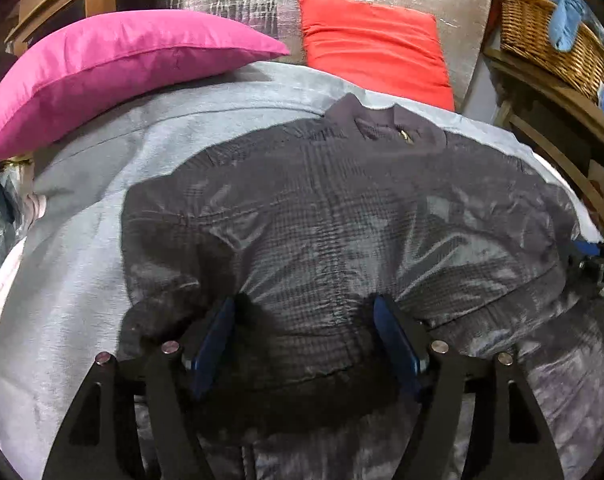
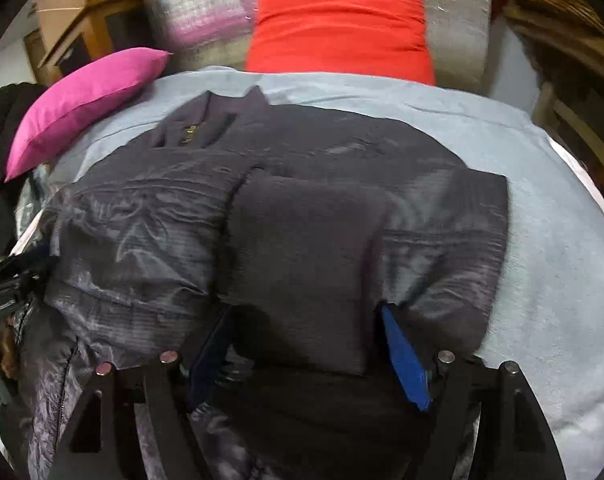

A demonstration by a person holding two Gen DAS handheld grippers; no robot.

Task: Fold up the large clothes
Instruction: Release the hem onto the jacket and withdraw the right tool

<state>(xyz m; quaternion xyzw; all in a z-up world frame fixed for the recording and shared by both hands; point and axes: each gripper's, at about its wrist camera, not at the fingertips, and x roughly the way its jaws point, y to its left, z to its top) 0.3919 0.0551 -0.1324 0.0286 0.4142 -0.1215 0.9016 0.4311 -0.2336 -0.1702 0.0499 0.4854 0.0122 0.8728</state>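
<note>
Twin black hand-held grippers, each with blue finger pads, seen from your own wrist cameras

Your left gripper [image 1: 304, 316] shows two flat black linkage arms per side, splayed like struts with long triangular cut-outs, each capped by a round silver pivot pin; its dark navy pads [image 1: 214, 344] are slim, upright slabs. Your right gripper [image 2: 306, 320] is the same build, one pad [image 2: 406, 360] catching the light as bright royal blue. At the edge of each view the other tool's black body intrudes, the one on the left view's right edge bearing partly readable pale lettering
</note>
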